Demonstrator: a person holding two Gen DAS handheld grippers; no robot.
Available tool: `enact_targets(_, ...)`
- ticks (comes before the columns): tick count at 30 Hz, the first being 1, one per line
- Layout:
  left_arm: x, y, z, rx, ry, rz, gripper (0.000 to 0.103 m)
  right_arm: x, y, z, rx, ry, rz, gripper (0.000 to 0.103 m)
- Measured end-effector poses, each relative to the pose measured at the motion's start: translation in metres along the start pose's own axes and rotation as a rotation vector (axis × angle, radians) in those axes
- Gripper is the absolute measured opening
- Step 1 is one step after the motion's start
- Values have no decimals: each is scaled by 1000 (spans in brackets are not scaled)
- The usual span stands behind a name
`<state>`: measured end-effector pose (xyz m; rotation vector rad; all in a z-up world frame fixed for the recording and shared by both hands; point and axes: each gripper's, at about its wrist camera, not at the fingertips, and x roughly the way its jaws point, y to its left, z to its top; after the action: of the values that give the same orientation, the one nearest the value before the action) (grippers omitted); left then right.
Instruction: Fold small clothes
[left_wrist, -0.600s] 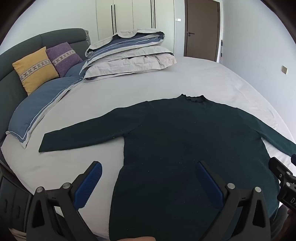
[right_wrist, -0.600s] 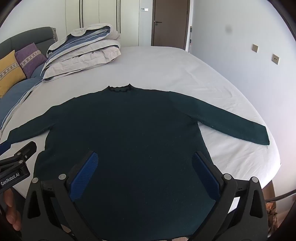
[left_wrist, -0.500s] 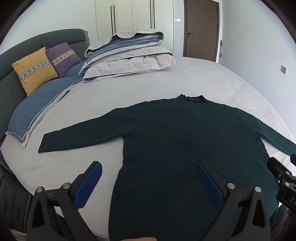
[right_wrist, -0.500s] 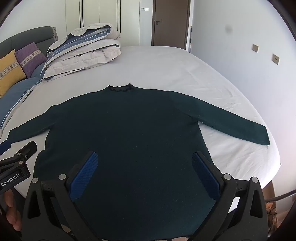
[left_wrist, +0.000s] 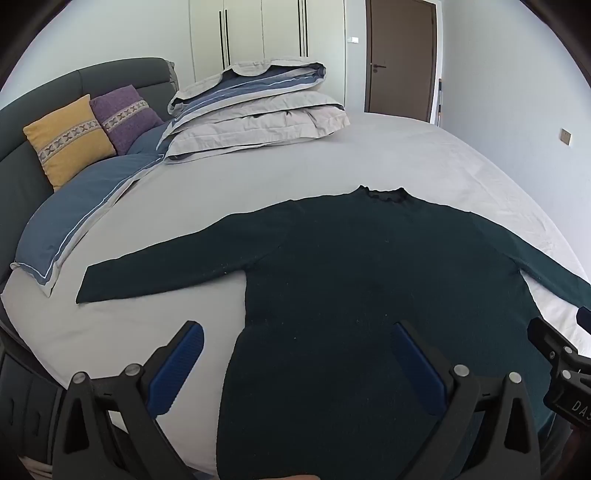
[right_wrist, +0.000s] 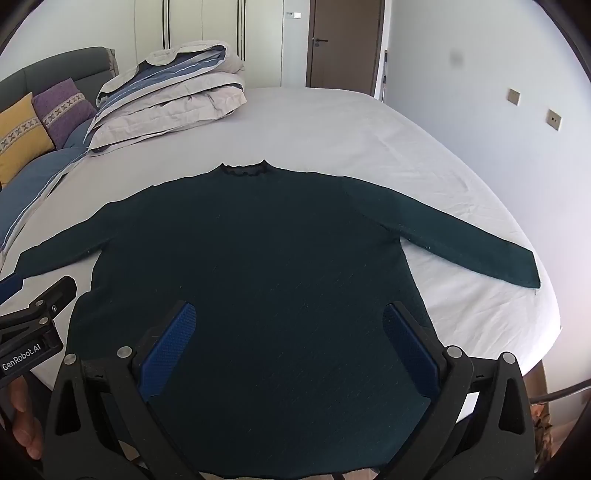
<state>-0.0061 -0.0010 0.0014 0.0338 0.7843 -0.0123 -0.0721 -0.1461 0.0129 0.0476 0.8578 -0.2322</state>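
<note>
Both grippers stand wide open and hold nothing. The left gripper (left_wrist: 295, 354) hangs over the sweater's (left_wrist: 351, 288) left side near the hem; the right gripper (right_wrist: 290, 332) hangs over its lower body. The dark green sweater lies flat on the bed (right_wrist: 351, 125), sleeves spread, collar pointing away. Folded bedding (left_wrist: 258, 110) and two cushions (left_wrist: 70, 136) sit near the headboard.
</note>
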Motion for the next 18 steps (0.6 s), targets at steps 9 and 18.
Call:
enact_targets(9,2,0,-2,3,2,1,103,1,3,-1,5,8,-2,103)
enact_targets(18,1,-1,-3,3,2,2,103,0,2,1,5,12,-4,103)
